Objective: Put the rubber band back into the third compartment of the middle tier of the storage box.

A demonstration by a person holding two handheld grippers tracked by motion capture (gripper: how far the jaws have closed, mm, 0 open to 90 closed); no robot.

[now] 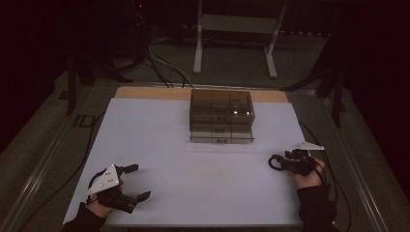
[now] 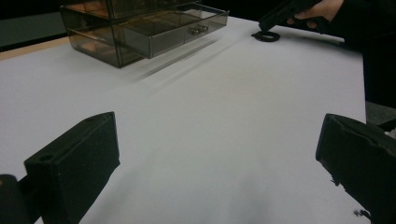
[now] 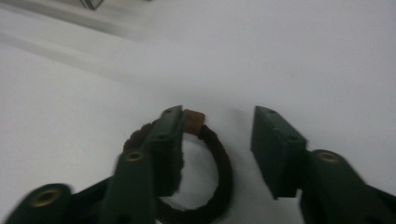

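A dark braided ring (image 3: 225, 163) with a small brown tag lies flat on the white mat (image 1: 193, 159) at the right. My right gripper (image 3: 217, 116) is open over it, its left jaw resting across the ring and the ring's right arc in the gap between the jaws. The high view has the ring (image 1: 274, 162) just left of that gripper (image 1: 285, 162). My left gripper (image 1: 140, 181) is open near the mat's front left corner with nothing between its jaws. From the left gripper view (image 2: 219, 154) I see the ring (image 2: 266, 36) far off beneath the right gripper (image 2: 275, 18).
A smoky see-through drawer box (image 1: 221, 116) stands at the middle back of the mat, its lower drawer (image 2: 187, 30) jutting out slightly. Cables trail off both sides of the table. A white-legged frame (image 1: 234, 29) stands on the floor beyond.
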